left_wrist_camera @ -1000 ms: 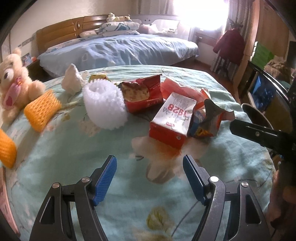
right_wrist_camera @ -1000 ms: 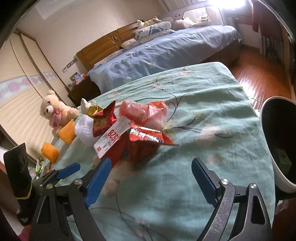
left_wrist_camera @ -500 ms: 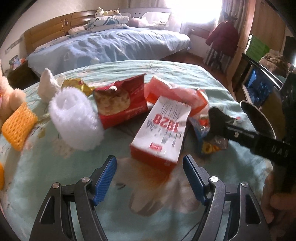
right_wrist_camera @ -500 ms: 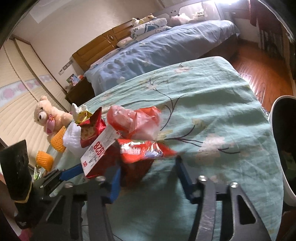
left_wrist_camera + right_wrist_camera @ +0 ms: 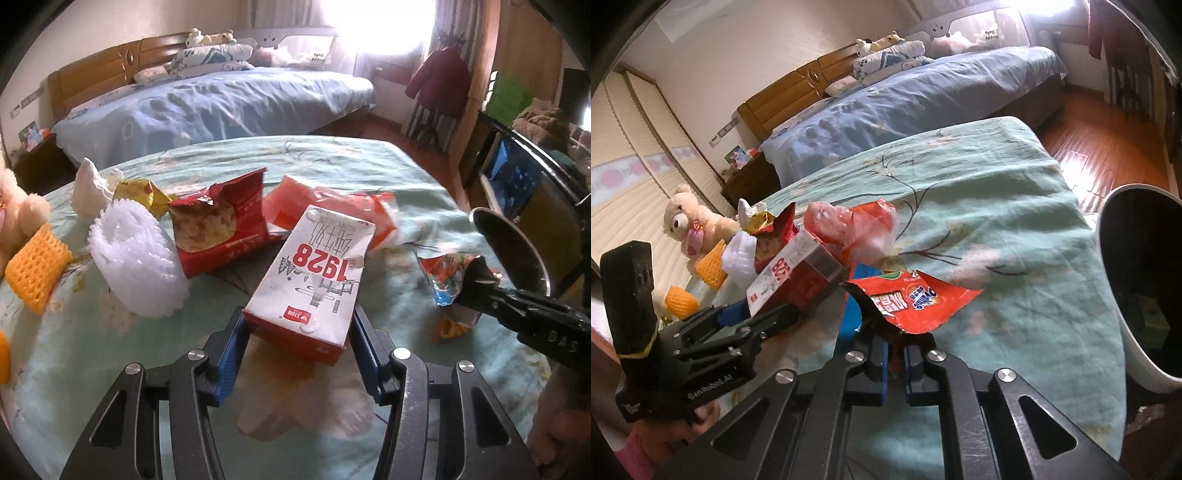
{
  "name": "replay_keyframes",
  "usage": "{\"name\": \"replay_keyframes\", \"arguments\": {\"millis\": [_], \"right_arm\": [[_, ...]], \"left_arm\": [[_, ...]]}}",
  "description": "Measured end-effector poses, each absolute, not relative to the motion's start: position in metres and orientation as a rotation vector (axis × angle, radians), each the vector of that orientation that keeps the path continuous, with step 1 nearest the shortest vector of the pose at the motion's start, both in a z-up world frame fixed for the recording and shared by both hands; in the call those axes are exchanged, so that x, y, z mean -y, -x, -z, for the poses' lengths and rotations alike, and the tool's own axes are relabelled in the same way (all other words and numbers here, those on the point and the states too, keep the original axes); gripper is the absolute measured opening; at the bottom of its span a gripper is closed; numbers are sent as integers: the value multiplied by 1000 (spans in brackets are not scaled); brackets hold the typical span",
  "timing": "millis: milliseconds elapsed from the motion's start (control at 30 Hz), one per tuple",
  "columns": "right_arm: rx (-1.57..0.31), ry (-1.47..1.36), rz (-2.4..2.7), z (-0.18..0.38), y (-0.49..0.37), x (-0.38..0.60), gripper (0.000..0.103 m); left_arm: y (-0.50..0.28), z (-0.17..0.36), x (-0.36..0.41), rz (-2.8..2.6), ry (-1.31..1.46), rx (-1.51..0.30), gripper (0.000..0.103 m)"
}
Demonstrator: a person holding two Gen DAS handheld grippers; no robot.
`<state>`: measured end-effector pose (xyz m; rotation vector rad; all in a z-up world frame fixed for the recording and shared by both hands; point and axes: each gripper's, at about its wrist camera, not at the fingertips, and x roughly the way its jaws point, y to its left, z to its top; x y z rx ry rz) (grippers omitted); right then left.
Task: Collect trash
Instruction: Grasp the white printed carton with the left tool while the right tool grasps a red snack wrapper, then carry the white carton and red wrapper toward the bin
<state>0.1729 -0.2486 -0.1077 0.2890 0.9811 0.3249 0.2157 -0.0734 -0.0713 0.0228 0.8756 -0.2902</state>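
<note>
"1928" on the milk carton (image 5: 314, 280); "GenRobot.AI" on the left tool (image 5: 701, 354).

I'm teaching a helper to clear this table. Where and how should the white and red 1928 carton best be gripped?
Grip the 1928 carton across its two long side walls near the closed bottom end, coming in low from that end, as the left tongs stand now. It lies flat with its long axis towards the tongs, and its width fits between the fingers. The torn far top would probably crush.

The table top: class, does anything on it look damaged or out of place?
Yes. The red snack bag is torn open along its top. A teddy bear sits among the trash at the table's far edge, though it is not rubbish.
</note>
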Motion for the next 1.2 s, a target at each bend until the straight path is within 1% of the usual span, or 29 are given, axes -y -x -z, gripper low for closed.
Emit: {"name": "replay_keyframes", "arguments": {"millis": [433,1200], "right_arm": [[-963,-317,-246,99,-138,293,5],[-912,-365,-115,86,-111,367,5]], "left_arm": [[-171,67,105,380,-44,-892,53],[-163,54,186,469,-145,-882,53]]}}
